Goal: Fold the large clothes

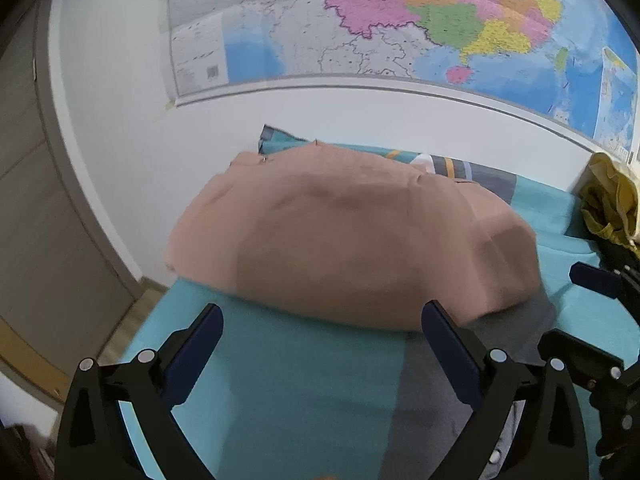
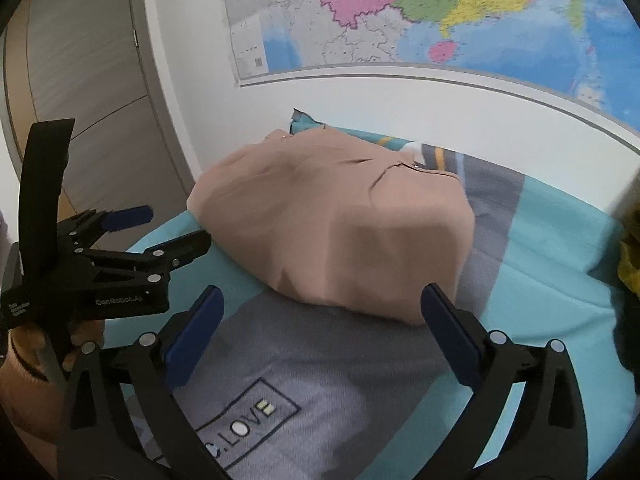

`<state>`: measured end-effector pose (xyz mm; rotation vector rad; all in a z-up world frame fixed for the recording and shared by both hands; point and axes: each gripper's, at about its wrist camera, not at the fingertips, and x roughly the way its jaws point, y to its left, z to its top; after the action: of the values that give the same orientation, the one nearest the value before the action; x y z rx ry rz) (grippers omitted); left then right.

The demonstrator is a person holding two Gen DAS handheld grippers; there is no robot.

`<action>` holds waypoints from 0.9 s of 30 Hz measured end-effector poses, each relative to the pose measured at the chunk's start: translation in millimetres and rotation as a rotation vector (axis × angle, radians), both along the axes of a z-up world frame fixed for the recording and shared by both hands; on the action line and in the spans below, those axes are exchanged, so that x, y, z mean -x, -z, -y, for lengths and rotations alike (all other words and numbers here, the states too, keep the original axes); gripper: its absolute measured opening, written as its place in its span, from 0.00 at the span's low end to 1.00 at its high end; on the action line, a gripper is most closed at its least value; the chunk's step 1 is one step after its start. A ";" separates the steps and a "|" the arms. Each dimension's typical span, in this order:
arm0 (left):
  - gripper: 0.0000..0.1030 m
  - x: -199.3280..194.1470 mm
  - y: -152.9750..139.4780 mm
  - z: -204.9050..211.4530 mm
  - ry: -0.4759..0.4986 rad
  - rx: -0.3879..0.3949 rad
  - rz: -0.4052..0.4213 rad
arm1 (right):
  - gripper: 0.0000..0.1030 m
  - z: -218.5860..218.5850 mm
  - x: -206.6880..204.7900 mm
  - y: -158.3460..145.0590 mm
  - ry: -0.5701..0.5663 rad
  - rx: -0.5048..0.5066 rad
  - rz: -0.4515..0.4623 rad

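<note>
A pinkish-tan garment (image 1: 344, 236) lies folded into a compact block on the teal bed sheet (image 1: 288, 380). It also shows in the right wrist view (image 2: 344, 232). My left gripper (image 1: 322, 340) is open and empty, just short of the garment's near edge. My right gripper (image 2: 322, 332) is open and empty, in front of the garment's near corner, above a grey printed patch (image 2: 304, 396) of the bedding. The left gripper shows at the left of the right wrist view (image 2: 160, 228), open.
A white wall with a large coloured map (image 1: 400, 20) runs behind the bed. A yellow cloth (image 1: 612, 204) lies at the right edge. A grey-brown door (image 1: 36, 200) and wood floor (image 1: 132, 320) are to the left of the bed.
</note>
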<state>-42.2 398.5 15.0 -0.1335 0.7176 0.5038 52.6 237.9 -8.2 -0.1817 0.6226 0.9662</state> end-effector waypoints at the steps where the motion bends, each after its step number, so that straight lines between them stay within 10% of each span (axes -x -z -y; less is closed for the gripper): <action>1: 0.93 3.8 0.7 1.4 -0.005 0.007 0.004 | 0.94 2.8 2.2 0.5 0.004 0.000 -0.002; 27: 0.93 50.3 -1.6 66.5 -0.035 -0.025 0.024 | 0.94 56.4 47.3 8.7 0.029 -0.046 -0.001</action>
<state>-92.6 332.0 16.6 -0.1284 0.6865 0.5440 5.3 181.6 -16.9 -0.1308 0.6016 0.9515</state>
